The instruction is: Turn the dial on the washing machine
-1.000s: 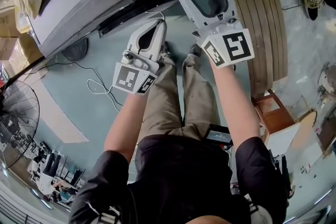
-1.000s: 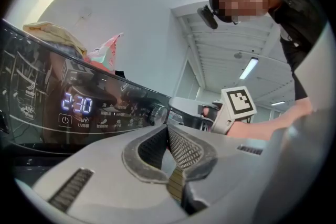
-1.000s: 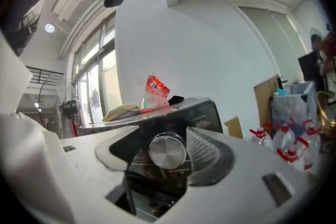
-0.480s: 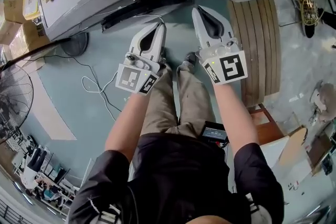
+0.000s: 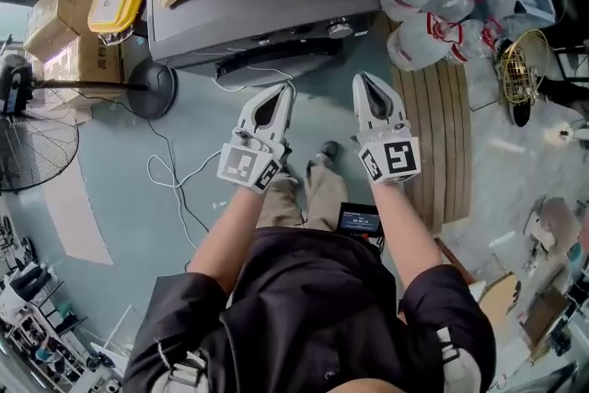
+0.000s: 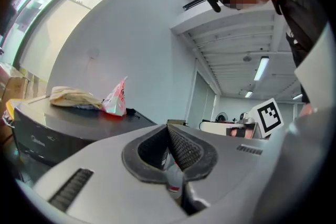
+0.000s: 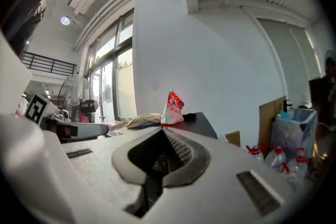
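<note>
In the head view, the washing machine (image 5: pixel 258 5) stood ahead of both hand-held grippers, with its long side running across the picture. Its dial (image 5: pixel 341 28), a small round silver knob on the front panel, faced back toward the person. It sat ahead of the right hand-held gripper (image 5: pixel 363 80) and a little to its left, clear of the tips. The dial's mark was too small to read. The left hand-held gripper (image 5: pixel 286 89) also pointed at the machine's front and did not touch it.

In the left gripper view, the jaws were clenched together at the tips with nothing between them. The machine's dark top lay ahead to the left, carrying a beige bundle (image 6: pixel 73 97) and a pink packet (image 6: pixel 116 98). The gripper's own body hid the dial.

In the right gripper view, the jaws were likewise pressed together and empty. The packet (image 7: pixel 173 107) and the bundle (image 7: pixel 142 120) showed just beyond the tips, and plastic bags (image 7: pixel 294 134) stood off to the right. The dial was out of sight here too.
</note>
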Motion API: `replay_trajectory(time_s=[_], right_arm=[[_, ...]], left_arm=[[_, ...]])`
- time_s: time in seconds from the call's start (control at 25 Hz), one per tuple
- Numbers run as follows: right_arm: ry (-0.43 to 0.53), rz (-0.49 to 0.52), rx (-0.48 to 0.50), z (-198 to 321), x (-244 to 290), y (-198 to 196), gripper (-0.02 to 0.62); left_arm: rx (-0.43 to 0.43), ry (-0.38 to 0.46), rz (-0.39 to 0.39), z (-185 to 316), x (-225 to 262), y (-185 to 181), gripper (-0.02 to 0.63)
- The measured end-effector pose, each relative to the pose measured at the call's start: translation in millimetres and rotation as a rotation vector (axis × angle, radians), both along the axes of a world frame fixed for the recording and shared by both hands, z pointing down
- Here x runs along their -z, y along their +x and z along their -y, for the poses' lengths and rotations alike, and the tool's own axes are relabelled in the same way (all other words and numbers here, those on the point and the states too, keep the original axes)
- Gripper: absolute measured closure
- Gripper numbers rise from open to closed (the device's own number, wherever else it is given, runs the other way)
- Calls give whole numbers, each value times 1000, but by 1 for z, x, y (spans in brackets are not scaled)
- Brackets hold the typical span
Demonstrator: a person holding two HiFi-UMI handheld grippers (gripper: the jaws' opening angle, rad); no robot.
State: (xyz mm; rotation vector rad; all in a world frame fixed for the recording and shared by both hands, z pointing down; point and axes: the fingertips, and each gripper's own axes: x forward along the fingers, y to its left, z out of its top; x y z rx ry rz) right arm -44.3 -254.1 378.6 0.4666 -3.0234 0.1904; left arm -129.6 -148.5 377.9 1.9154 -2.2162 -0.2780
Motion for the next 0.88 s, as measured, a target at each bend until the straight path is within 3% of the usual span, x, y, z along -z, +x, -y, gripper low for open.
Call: replay_trajectory(time_s=[0.36,0.88], right_arm=[[77,-92,-23,-63,51,56,594],[79,-65,-117,-223,86,129,594]], left_arm=[[100,10,49,-125,46,-26,612],[252,10,51,-358,76,-24,612]])
